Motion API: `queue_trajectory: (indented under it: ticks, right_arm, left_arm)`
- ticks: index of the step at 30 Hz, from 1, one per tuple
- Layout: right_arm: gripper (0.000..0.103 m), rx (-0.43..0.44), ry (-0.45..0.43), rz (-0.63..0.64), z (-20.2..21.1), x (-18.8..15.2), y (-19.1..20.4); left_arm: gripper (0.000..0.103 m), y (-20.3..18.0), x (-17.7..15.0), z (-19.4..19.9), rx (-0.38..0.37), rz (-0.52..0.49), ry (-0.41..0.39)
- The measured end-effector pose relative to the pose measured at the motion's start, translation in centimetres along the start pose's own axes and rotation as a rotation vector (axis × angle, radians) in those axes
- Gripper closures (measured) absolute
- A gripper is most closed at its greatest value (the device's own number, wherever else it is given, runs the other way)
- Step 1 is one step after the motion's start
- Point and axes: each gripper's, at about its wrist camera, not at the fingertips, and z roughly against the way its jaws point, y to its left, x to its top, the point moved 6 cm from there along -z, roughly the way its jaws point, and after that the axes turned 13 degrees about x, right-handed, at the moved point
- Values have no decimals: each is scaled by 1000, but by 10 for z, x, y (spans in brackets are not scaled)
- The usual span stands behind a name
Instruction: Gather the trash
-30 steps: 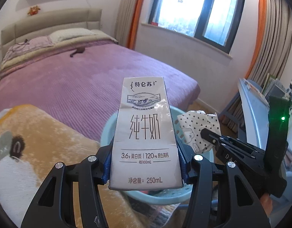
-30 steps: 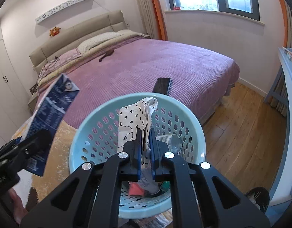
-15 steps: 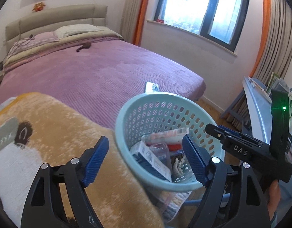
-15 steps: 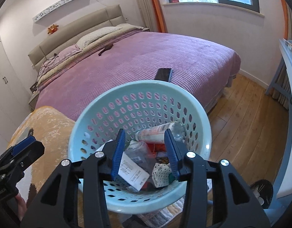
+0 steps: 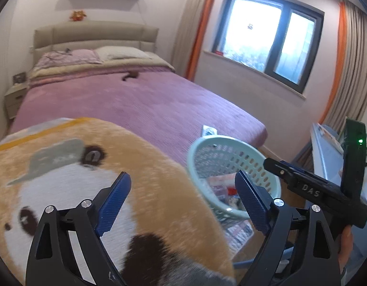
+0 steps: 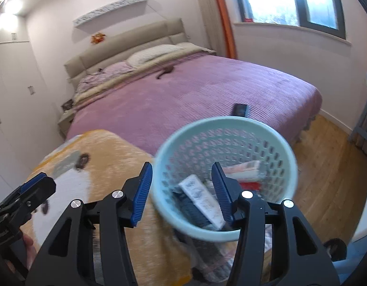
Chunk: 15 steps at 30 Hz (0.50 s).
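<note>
Both the left gripper (image 5: 182, 200) and the right gripper (image 6: 182, 190) gape wide and empty near the basket (image 6: 288, 147), whose milk carton (image 6: 202, 200) looks light, stiff but crushable, best pinched across its flat sides.

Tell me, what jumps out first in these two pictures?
The pale blue basket stands beside the purple bed, with a milk carton and other wrappers lying inside it. Both pairs of black tongs with blue pads gape wide and hold nothing: the right tongs over the basket, the left tongs above a fluffy orange blanket with a cartoon face.
</note>
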Motion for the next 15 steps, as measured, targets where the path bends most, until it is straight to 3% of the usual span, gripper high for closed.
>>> queue_trajectory:
  ticks: [2,10,15]
  right_arm:
    - [45,8,-16,23,2,-3,17]
    - [43,8,-73,101,4,-13,71]
    - [35,22,-161,162,9,-20,103]
  left_arm:
    - [15,14,-3,11,34,11,-24]
    - [15,63,-19,44,176,29,-106]
    - [14,89,-29,64,290,47,-190]
